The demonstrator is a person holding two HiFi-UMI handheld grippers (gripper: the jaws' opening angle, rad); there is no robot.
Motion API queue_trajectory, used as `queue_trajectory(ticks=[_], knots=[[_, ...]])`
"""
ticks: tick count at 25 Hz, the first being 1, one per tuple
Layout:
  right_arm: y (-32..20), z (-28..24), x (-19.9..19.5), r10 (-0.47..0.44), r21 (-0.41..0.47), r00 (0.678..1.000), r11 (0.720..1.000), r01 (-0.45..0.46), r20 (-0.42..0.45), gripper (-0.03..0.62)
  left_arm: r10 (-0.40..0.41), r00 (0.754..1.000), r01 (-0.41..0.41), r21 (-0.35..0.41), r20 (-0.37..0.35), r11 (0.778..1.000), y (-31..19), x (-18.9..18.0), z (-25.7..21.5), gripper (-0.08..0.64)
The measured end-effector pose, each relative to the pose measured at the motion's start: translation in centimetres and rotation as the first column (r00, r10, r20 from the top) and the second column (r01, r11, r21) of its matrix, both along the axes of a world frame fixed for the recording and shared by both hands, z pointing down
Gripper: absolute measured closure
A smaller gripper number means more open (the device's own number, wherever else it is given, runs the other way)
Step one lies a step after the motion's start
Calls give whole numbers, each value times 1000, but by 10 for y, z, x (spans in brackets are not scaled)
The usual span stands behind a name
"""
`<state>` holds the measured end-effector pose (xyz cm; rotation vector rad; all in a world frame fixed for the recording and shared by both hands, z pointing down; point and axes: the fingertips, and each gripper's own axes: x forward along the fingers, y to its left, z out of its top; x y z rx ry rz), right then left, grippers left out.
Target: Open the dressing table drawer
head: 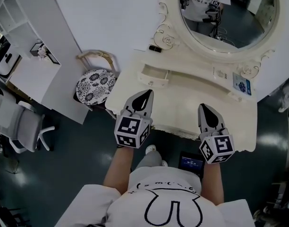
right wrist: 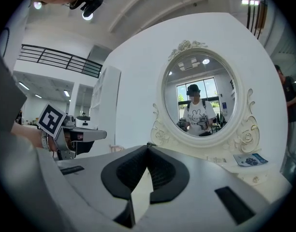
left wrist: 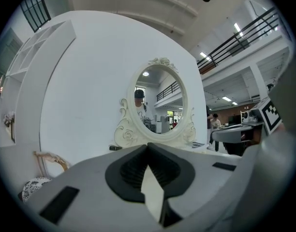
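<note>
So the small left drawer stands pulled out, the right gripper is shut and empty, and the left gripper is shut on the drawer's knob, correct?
Not quite: the left gripper is shut on nothing, its jaws together and empty, as the left gripper view shows. The rest holds.

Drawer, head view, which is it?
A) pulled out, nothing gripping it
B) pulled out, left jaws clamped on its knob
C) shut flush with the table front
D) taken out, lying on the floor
A: the drawer stands out from the table front with its inside showing, and the left gripper and right gripper both have their jaws shut on nothing.
</note>
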<state>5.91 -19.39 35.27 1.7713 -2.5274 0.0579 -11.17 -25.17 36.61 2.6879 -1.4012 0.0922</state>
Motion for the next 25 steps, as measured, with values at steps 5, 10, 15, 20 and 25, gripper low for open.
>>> queue_trajectory(ticks=[5, 10, 15, 20, 25], knots=[[15, -4, 1, 4, 10, 1000, 1000, -4, -9, 565, 1, 1000, -1, 7, -4, 1000, 16, 0, -2, 546], [24, -7, 0, 0, 25, 1000, 1000, 0, -6, 565, -5, 1000, 5, 18, -6, 1000, 26, 2, -6, 546], [29, -12, -2, -10, 37, 1000, 999, 10, 0, 565, -12, 1000, 12, 29, -13, 1000, 35, 2, -11, 546], [30, -15, 3, -9, 47, 1000, 999, 8, 15, 565, -14, 1000, 15, 38, -21, 999, 39, 4, -15, 546], [31, -18, 0, -16, 60, 1000, 998, 15, 16, 565, 4, 1000, -4, 46, -12, 999, 43, 11, -15, 546]])
